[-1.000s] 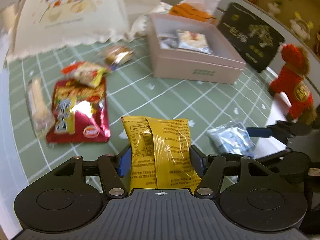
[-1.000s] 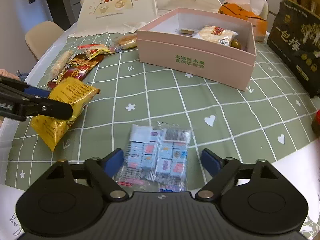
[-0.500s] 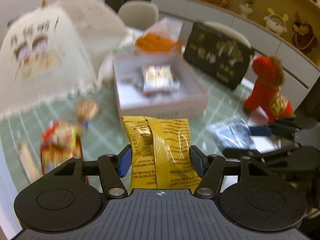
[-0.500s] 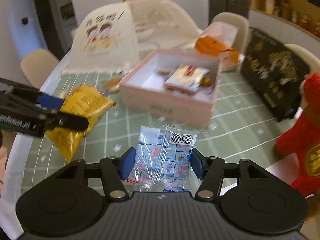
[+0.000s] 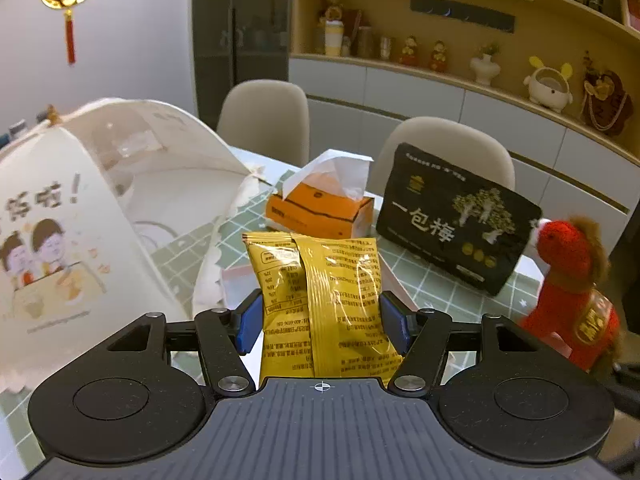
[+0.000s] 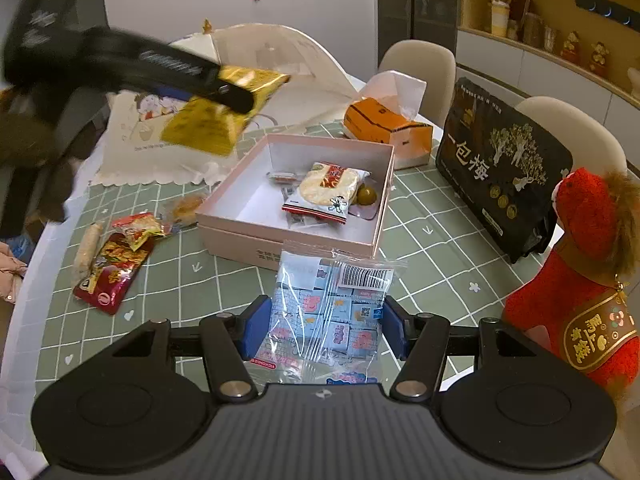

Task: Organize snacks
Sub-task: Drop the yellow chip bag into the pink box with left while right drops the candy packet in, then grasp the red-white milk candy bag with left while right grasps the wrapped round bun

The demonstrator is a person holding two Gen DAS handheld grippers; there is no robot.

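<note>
My left gripper point(image 5: 321, 322) is shut on a yellow snack bag point(image 5: 320, 300) and holds it high above the table; the bag also shows in the right wrist view point(image 6: 224, 116), up left of the box. My right gripper point(image 6: 324, 330) is shut on a clear bag of small blue candies point(image 6: 330, 312), lifted in front of the pink open box point(image 6: 288, 248). The box holds a rice cracker pack point(image 6: 326, 190) and a few small sweets.
On the green checked cloth left of the box lie a red snack bag point(image 6: 114, 268), a small red-yellow packet point(image 6: 136, 228), a pale stick snack point(image 6: 86, 248) and a round pastry point(image 6: 182, 208). A mesh food cover point(image 5: 80, 216), orange tissue box point(image 6: 386, 128), black gift box point(image 6: 504, 168) and red plush horse point(image 6: 580, 272) stand around.
Both grippers rose from the table with their bags. The left one tilted upward and swung toward the box; the right one closed on the candy bag and lifted it.
</note>
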